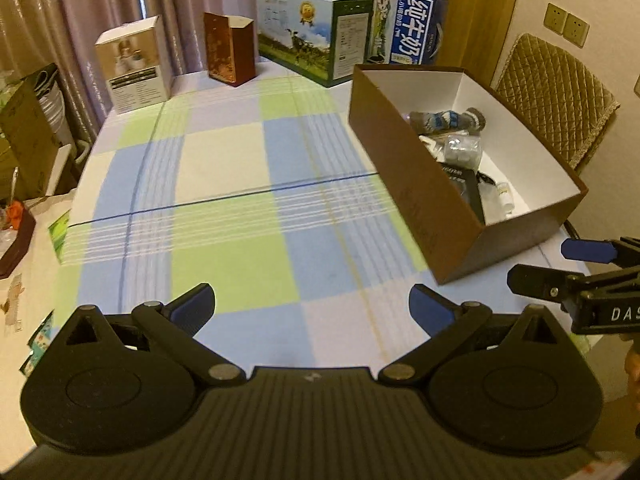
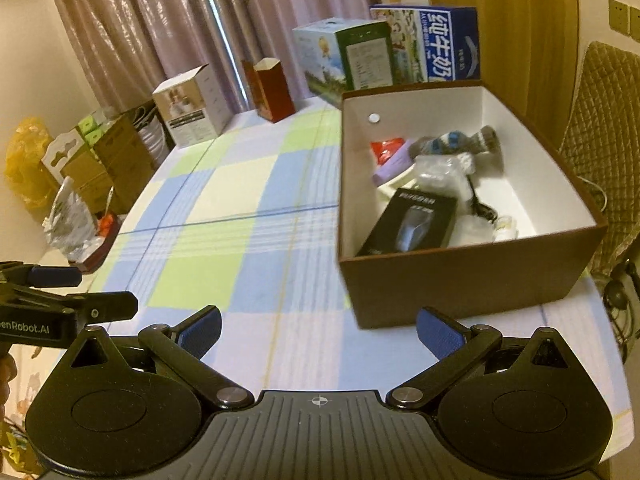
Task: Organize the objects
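A brown cardboard box (image 1: 404,184) (image 2: 460,284) with a white inside stands on the right of the checked tablecloth (image 1: 240,208) (image 2: 224,216). Inside it lie a black product box (image 2: 412,222), a rolled grey-and-blue sock (image 2: 456,140) (image 1: 448,120), a clear bag of white pieces (image 1: 462,146), a purple item (image 2: 390,170) and a red packet (image 2: 386,148). My left gripper (image 1: 312,308) hangs open and empty over the cloth near the front edge. My right gripper (image 2: 318,334) is open and empty just in front of the brown box. Each gripper shows at the side of the other's view.
Along the far edge stand a white carton (image 1: 134,64), a dark red carton (image 1: 230,48), a blue-green milk case (image 1: 312,32) and a blue milk case (image 1: 412,24). A padded chair (image 1: 556,100) sits behind the box. Cardboard boxes and bags (image 2: 80,168) crowd the left.
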Demonstrator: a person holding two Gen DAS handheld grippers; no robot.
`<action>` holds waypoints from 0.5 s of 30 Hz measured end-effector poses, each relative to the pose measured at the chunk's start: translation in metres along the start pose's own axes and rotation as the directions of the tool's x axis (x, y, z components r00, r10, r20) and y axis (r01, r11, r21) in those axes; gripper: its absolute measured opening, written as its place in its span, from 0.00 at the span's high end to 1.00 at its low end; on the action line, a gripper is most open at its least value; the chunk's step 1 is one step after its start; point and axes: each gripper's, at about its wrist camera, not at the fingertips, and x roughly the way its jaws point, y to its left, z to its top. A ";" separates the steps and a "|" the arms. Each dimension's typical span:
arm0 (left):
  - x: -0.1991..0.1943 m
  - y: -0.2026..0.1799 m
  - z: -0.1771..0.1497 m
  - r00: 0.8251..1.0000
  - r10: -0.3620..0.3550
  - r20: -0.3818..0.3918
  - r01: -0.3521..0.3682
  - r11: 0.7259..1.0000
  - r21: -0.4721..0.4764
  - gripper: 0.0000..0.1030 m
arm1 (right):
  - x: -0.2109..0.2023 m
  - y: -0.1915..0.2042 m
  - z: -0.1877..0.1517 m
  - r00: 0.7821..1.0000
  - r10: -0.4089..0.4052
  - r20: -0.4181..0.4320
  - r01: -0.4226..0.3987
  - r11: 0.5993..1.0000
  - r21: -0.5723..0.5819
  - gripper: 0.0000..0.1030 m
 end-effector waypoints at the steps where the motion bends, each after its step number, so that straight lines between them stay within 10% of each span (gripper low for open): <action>1: -0.003 0.003 -0.003 1.000 0.000 0.000 0.000 1.000 0.000 0.01 | -0.001 0.004 -0.002 1.000 0.004 -0.001 -0.004 1.000 0.000 0.02; 15: -0.039 0.037 -0.049 1.000 0.019 -0.007 -0.019 0.998 -0.055 0.01 | -0.003 0.047 -0.027 0.998 0.055 -0.034 -0.056 0.998 -0.038 0.02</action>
